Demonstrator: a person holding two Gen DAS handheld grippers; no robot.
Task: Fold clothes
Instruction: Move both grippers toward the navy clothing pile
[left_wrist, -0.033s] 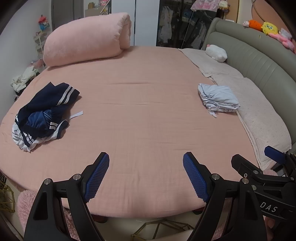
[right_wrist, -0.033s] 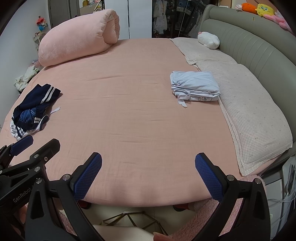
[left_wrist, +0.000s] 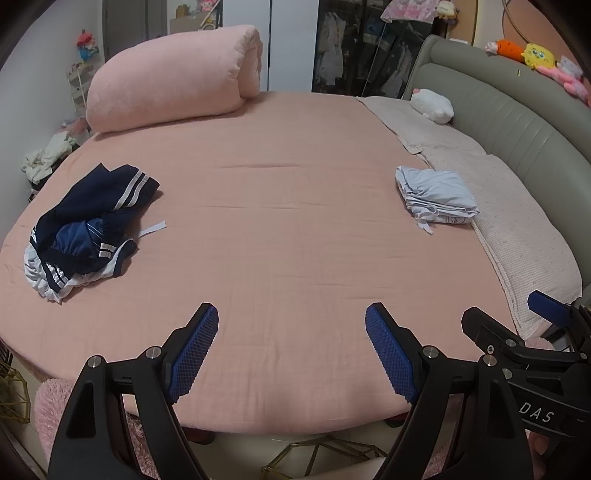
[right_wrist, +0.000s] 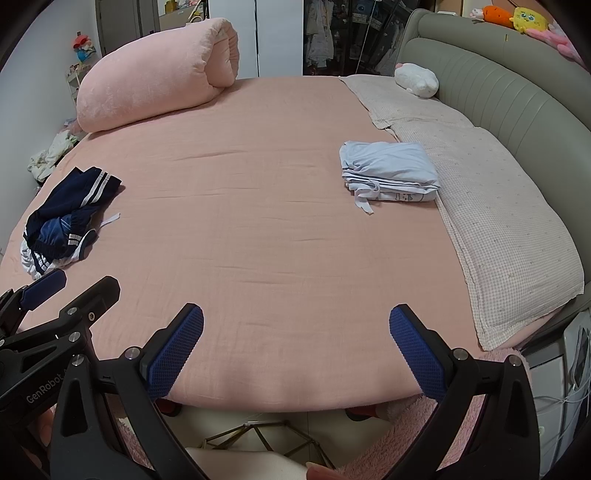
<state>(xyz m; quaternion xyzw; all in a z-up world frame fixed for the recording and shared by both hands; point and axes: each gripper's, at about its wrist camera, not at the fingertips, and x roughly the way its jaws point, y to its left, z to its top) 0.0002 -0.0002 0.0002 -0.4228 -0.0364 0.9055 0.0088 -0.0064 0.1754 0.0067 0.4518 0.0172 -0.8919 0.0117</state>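
While both grippers hang over the near edge of the bed (left_wrist: 295, 221), neither has anything in it. Left gripper (left_wrist: 291, 349) — jaws spread wide, blue pads bare, nothing between them. Right gripper (right_wrist: 295, 347) — same, spread wide and unloaded; it also shows at the right edge of the left wrist view, and the left one shows at the left edge of the right wrist view, so the two sit side by side.

Crumpled pile of navy clothes (left_wrist: 86, 225) with white stripes lies on the pink sheet, left side, well apart from both grippers. White fabric peeks from under it — possibly a second garment, hard to tell. A white strap trails from the pile toward the middle.

Folded light-blue garment (right_wrist: 388, 171) sits on the right side of the bed, its right edge just beside the checked pillow (right_wrist: 509, 236), maybe touching it.

Rolled pink blanket (left_wrist: 173, 77) lies across the far left of the bed. White plush toy (right_wrist: 415, 79) rests by the grey headboard (left_wrist: 517, 122). More plush toys (left_wrist: 535, 55) sit on top of the headboard.
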